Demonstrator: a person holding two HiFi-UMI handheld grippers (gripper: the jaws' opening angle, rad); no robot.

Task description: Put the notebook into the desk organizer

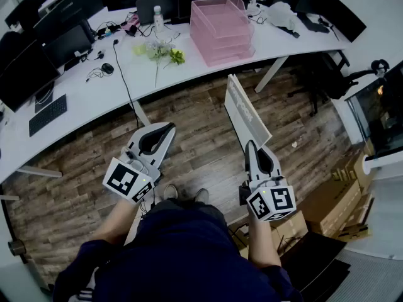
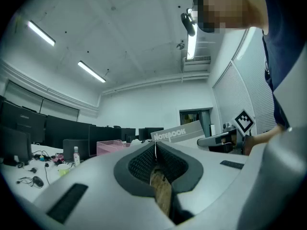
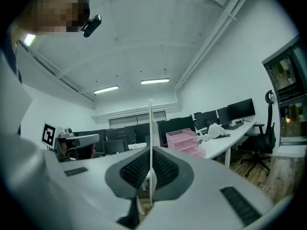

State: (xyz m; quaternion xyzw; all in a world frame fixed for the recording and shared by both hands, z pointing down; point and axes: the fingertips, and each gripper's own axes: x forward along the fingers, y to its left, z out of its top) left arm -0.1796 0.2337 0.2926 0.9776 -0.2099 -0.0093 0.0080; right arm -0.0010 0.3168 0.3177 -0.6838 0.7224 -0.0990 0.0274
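My right gripper (image 1: 252, 145) is shut on a grey notebook (image 1: 245, 113), which stands on edge above the wooden floor, short of the desk. In the right gripper view the notebook (image 3: 150, 128) shows as a thin upright edge clamped between the pads of that gripper (image 3: 151, 152). The pink desk organizer (image 1: 221, 30), a stack of trays, stands on the white desk (image 1: 94, 99) straight beyond it. My left gripper (image 1: 169, 128) is held level to the left, jaws together with nothing in them. From the left gripper view (image 2: 155, 145) the notebook's cover (image 2: 175, 133) is readable.
A water bottle (image 1: 158, 17), a bunch of flowers (image 1: 160, 52), cables, a mouse (image 1: 107, 68), a keyboard (image 1: 48, 114) and monitors sit on the desk left of the organizer. Cardboard boxes (image 1: 327, 200) lie on the floor at the right. An office chair (image 3: 261, 152) stands by the far desk.
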